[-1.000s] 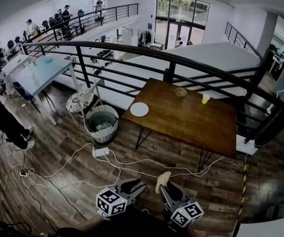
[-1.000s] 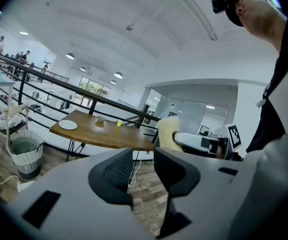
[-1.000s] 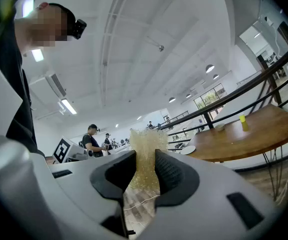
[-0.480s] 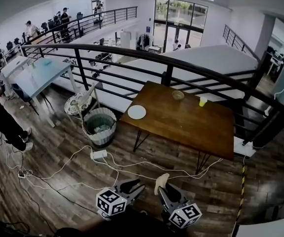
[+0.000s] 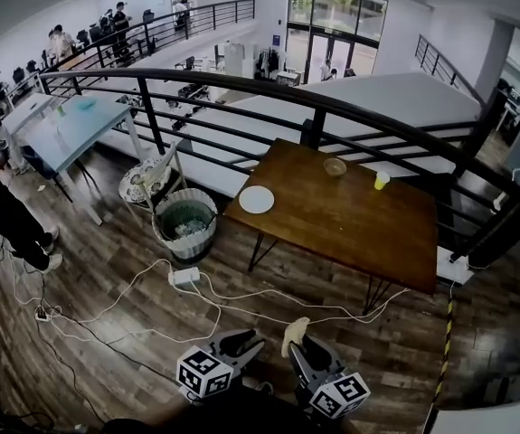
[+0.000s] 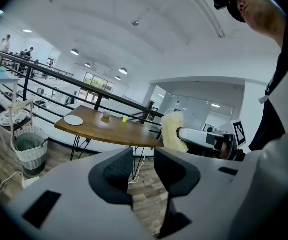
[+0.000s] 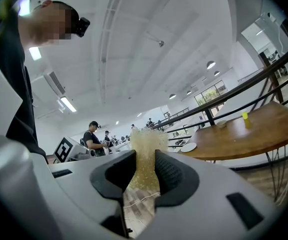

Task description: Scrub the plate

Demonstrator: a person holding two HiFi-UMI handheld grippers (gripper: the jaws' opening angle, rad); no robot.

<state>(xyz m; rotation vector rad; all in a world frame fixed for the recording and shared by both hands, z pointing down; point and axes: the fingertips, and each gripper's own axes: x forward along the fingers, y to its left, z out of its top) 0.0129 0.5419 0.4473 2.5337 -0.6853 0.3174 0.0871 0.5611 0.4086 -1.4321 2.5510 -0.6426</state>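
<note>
1. At the bottom centre of the head view, the left gripper (image 5: 244, 342) has its jaws apart. Its own view (image 6: 142, 165) shows only floor in the gap, so it is released and holds nothing.
2. Just to its right, the right gripper (image 5: 297, 344) is clenched on a pale yellow fibrous sponge (image 5: 296, 327). In the right gripper view (image 7: 145, 170) both pads press the sponge (image 7: 146, 146), which sticks out past the jaw tips.
3. Each gripper carries a marker cube (image 5: 204, 371) printed with black-and-white square patterns. These are patterns rather than letters, and other print is too small to read.
4. Dark wood-plank floor (image 5: 115, 278) lies ahead of the grippers. White cables (image 5: 207, 307) loop across it from a white power strip (image 5: 185, 277).
5. A yellow-and-black hazard tape strip (image 5: 447, 333) runs along the floor at lower right.
6. A woven waste basket (image 5: 185, 226) stands left of centre, just beside the table's left corner.
7. The brown wooden table (image 5: 359, 233) stands mid-frame on thin black legs, well apart from both grippers.
8. The round white plate (image 5: 257, 199) lies on the table's left corner, close to both edges.
9. A small bowl (image 5: 335, 166) and a yellow cup (image 5: 382, 181) sit near the table's far edge.
10. A black metal railing (image 5: 241, 89) runs right behind the table, with a drop beyond it.
11. A pale blue table (image 5: 74, 127) stands at upper left.
</note>
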